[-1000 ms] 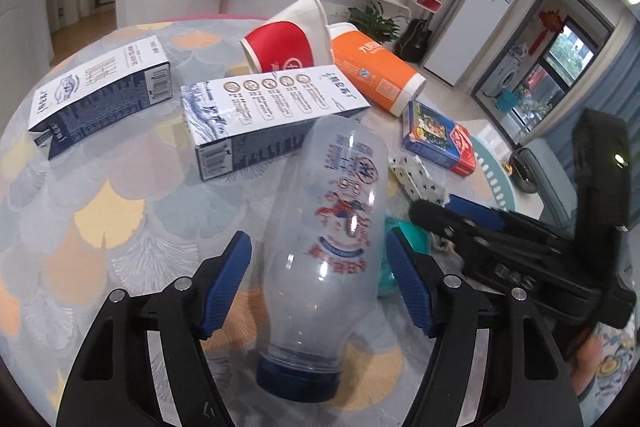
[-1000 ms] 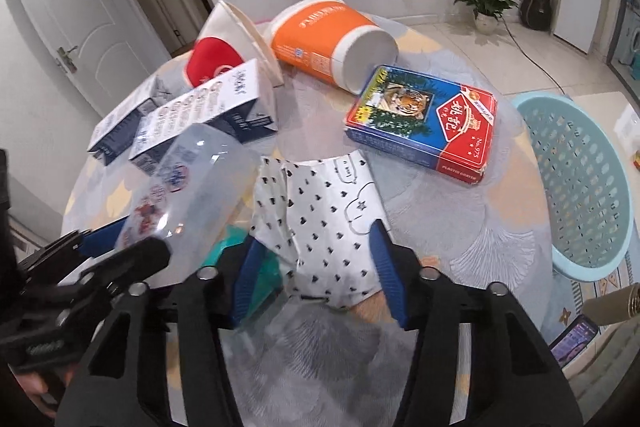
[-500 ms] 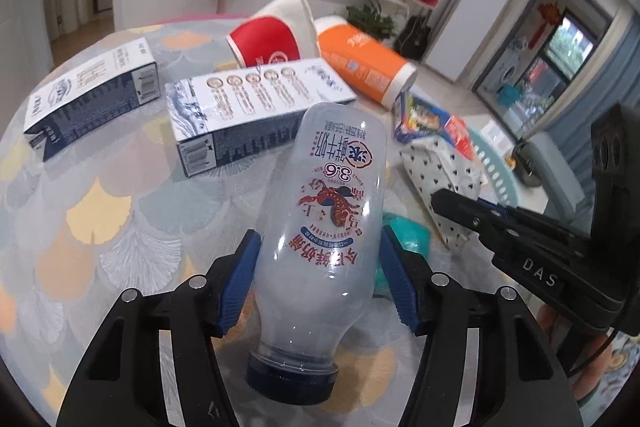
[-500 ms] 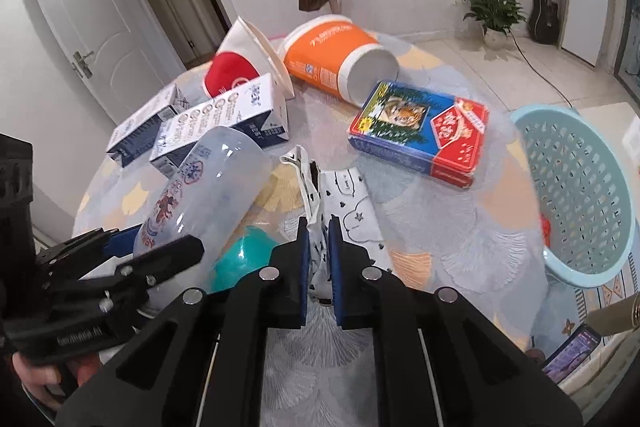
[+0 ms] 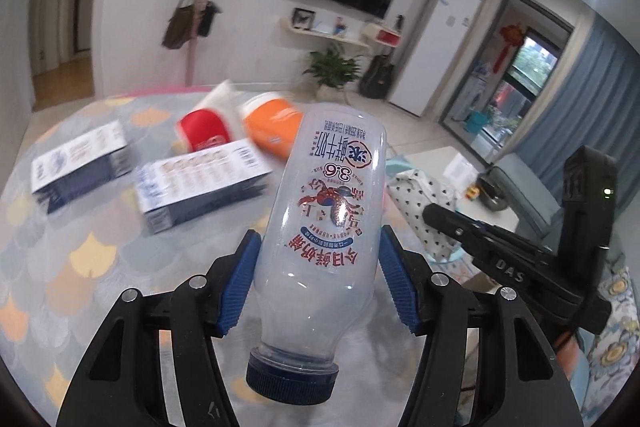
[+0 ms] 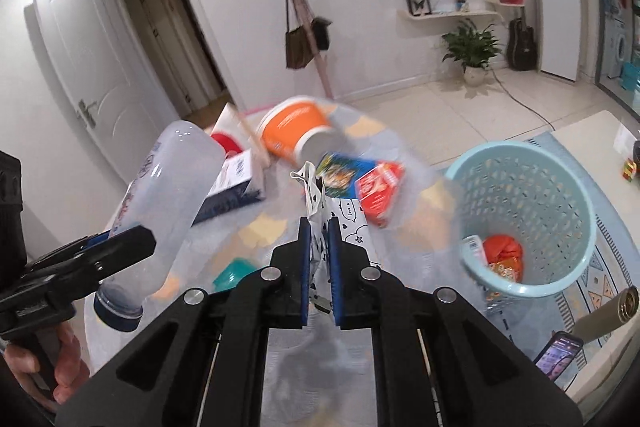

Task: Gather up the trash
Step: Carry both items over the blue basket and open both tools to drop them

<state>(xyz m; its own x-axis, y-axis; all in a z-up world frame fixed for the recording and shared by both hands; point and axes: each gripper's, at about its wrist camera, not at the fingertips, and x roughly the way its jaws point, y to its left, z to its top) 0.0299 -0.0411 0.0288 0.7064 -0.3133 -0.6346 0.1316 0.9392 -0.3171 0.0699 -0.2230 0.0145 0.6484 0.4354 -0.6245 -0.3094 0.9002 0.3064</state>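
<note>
A clear plastic bottle (image 5: 332, 167) with a dark blue cap hangs above the table, cap toward the camera, and my left gripper (image 5: 318, 239) is shut on its body. From the right wrist view the same bottle (image 6: 172, 179) tilts up out of the left gripper (image 6: 132, 241). My right gripper (image 6: 319, 227) is shut on a white bag with black hearts (image 6: 348, 215), which is lifted off the table. The bag (image 5: 420, 191) also shows in the left wrist view, at the tip of the right gripper (image 5: 434, 213).
A light blue mesh basket (image 6: 520, 211) stands on the floor at the right with orange trash (image 6: 504, 251) inside. On the patterned table (image 5: 60, 267) lie two milk cartons (image 5: 200, 179), a red cup (image 5: 204, 131), an orange tub (image 6: 296, 131), a card box (image 6: 364, 179) and a teal item (image 6: 234, 271).
The left jaws closed on the bottle and raised it off the table. The right jaws, open over the heart-print bag before, shut on it and lifted it toward the basket side.
</note>
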